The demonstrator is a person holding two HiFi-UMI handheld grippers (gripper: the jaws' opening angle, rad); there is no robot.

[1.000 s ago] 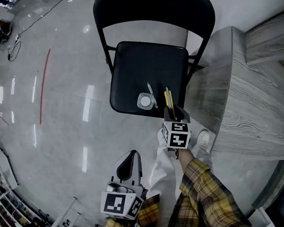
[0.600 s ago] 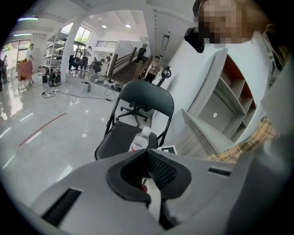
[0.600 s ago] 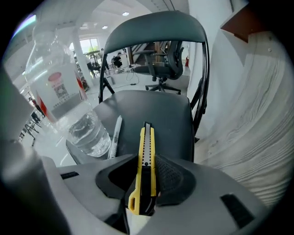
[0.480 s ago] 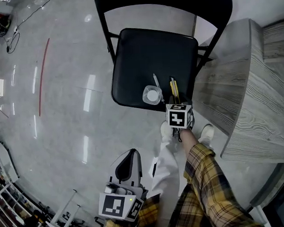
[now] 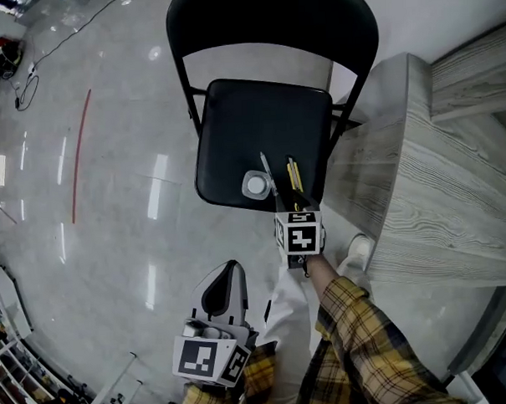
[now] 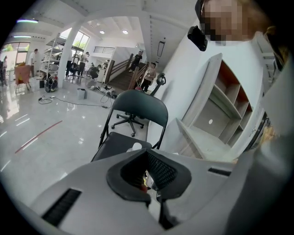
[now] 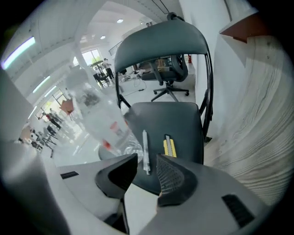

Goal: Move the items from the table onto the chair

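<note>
Black folding chair (image 5: 249, 122) stands just beside the grey wood table (image 5: 437, 206). 3 items sit near the seat's front edge: clear bottle (image 5: 255, 185), seen from above so only a round rim w/ a white centre shows; thin white pen-like stick (image 5: 268, 173) right next to it, touching or not can't be told; yellow utility knife (image 5: 294, 174) on the stick's right, apart from it. Table is cut off by the frame at right & top, so only part of its surface shows.

Right gripper (image 5: 295, 213) hangs at the seat's front edge, pointing steeply down; in head view its marker cube (image 5: 299, 237) covers most of the jaws. Right gripper view settles it: jaws wide apart, have just been opening a bit more, pads pressing on nothing. The stick (image 7: 145, 153) shows thru the gap, lying on the seat beyond the tips; knife (image 7: 170, 146) lies beside it; bottle (image 7: 98, 119) at left is a blurred smear w/ red marks, so upright or tilted can't be read there.

Left gripper (image 5: 229, 277) is held low over the floor (image 5: 111, 203), well apart from the chair; jaws closed together, gripping nothing. In left gripper view a small yellow-red speck sits in the notch btwn the pads, too small to ID. Plaid sleeve (image 5: 368, 343) runs up to the right gripper; the hand on it is hidden under the cube.
</note>
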